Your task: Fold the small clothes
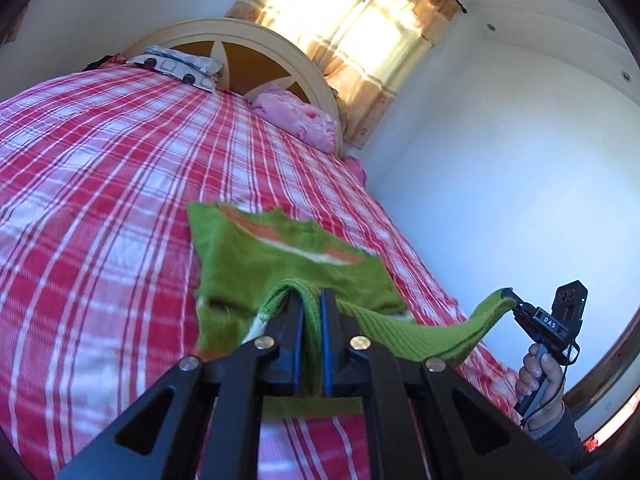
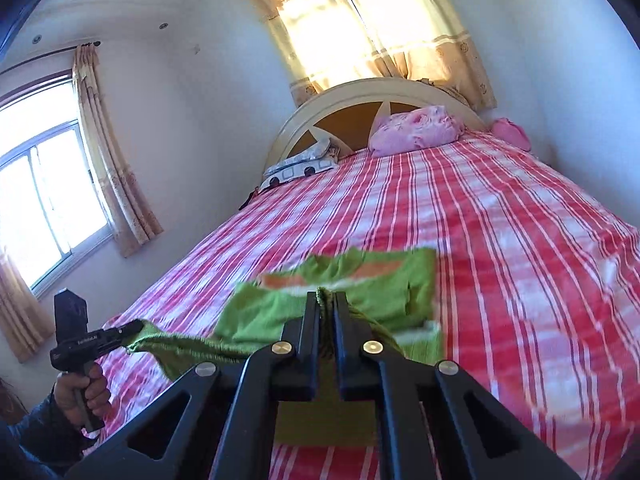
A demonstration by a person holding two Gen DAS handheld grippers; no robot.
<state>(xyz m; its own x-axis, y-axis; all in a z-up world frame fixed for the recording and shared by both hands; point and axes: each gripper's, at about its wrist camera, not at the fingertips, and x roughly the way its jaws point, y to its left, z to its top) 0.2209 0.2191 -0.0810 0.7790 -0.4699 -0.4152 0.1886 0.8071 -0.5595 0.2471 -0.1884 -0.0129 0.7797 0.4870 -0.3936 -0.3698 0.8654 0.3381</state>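
Left wrist view shows the small green knitted garment lifted by its ribbed edge, the far part draped on the bed. The left gripper is clenched on one end of that edge and the right gripper on the other, the rib stretched between them. Judging from this, folding has barely begun: no crease or finished fold shows yet.

black grippers, blue jaw pads, brass screws, dark sleeve.
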